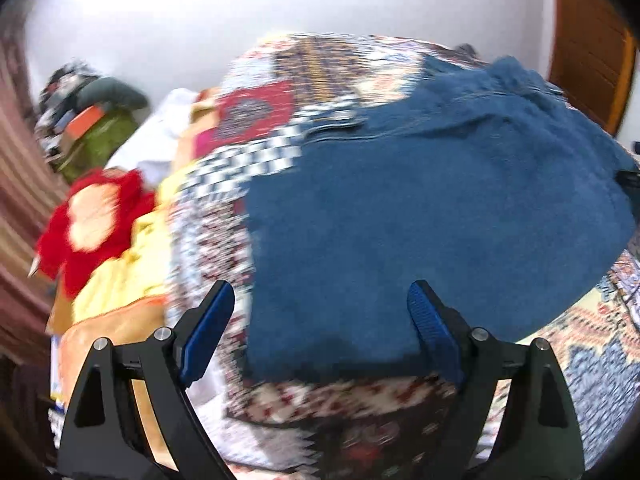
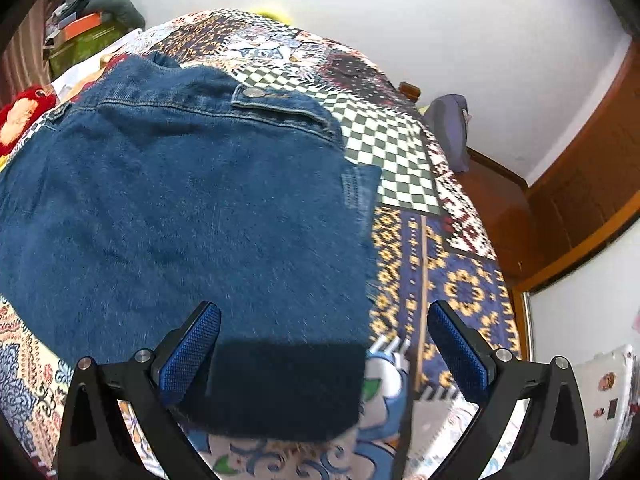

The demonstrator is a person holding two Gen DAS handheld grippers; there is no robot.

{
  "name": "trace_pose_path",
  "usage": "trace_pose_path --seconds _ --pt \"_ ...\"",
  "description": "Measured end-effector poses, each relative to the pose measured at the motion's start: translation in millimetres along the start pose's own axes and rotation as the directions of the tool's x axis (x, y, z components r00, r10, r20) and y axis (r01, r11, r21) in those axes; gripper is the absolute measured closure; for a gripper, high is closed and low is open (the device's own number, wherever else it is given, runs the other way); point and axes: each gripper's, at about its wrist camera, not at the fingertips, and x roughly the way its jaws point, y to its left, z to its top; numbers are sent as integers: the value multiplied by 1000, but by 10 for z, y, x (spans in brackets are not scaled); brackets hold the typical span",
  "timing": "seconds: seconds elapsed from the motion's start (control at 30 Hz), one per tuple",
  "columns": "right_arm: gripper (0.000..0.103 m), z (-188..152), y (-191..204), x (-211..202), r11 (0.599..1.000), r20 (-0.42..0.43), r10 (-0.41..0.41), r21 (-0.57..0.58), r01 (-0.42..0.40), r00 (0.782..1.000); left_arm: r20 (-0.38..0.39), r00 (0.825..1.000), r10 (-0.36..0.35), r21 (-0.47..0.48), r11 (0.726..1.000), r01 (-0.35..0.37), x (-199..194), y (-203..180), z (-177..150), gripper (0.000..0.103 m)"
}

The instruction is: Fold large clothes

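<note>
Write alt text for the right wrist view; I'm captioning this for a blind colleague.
A folded blue denim jacket lies flat on a bed under a multicoloured patchwork quilt. The right tool, with black arms and blue textured pads, hovers open over the jacket's near edge, holding nothing. A white wall and brown wooden wardrobe stand behind.

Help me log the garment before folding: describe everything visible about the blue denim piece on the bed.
The denim garment is mid-blue, heavy cotton by its look, with stitched seams, a band along its far edge and one metal button. It lies spread flat on the patchwork bedspread, slightly rumpled at the far end, its near hem in shadow. Both the left gripper and right gripper are open above its near edge; neither grips it. What kind of garment it is cannot be told.
</note>
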Motion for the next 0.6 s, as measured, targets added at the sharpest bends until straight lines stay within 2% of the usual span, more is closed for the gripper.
trace_pose_path --seconds 0.1,0.27,0.37,0.43,0.5,0.6 --pt "0 -6 21 -188 1000 26 -14 0 14 1000 13 1000 21 -46 999 -20 -128 190 -84 14" --pt "0 30 202 -632 999 116 38 -6 -38 993 69 986 -152 -163 973 162 -480 345 -206 14" --pt "0 110 387 -804 995 149 99 -24 -96 984 58 976 -209 -208 954 217 -487 242 -235 12" --pt "0 155 526 -835 991 152 134 -40 -130 979 14 957 -290 -261 923 283 -342 124 -262 12" --pt "0 186 693 -837 985 154 169 -63 -161 974 -19 930 -368 -293 891 346 -184 1 -276 12" --pt "0 183 936 -727 979 130 185 -108 -172 974 -46 897 -439 -321 857 403 7 -176 -312 12"
